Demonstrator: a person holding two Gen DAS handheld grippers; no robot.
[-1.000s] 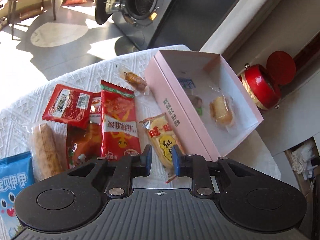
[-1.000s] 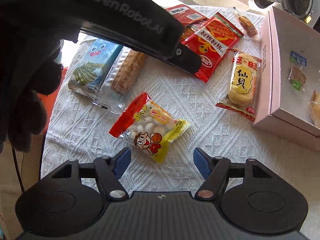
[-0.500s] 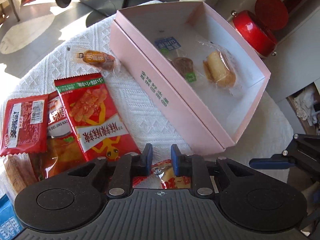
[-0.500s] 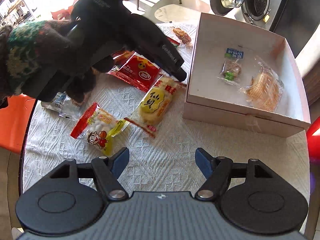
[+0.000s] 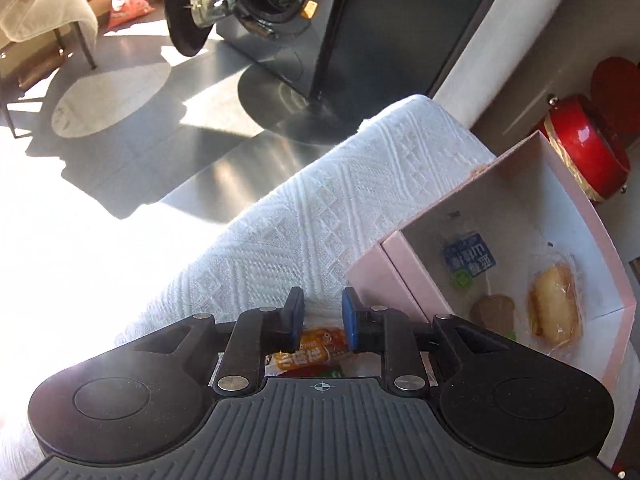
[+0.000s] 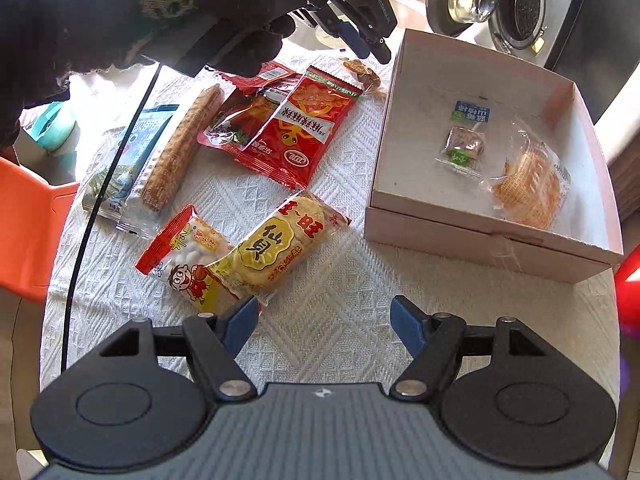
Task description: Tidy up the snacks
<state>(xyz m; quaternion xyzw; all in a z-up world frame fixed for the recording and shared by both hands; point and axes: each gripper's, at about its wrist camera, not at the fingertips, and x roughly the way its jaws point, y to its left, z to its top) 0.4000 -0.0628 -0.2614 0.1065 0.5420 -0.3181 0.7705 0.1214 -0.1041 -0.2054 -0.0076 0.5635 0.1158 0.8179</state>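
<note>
Snacks unmoved — left gripper [image 5: 321, 314] has shifted over the small orange snack [image 5: 316, 350].

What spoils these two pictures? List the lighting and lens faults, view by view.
Left wrist view: hard sun burns the tablecloth and floor at left to blank white; fisheye bows the washing machine. Right wrist view: the gloved hand sits backlit, nearly black; glare washes the pink box floor and glints off the red snack packet; edges curve.

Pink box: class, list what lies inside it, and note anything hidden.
Inside the pink box lie two snacks: a small blue-labelled packet and a clear-wrapped pastry. The floor just behind the box's near wall is hidden.
</note>
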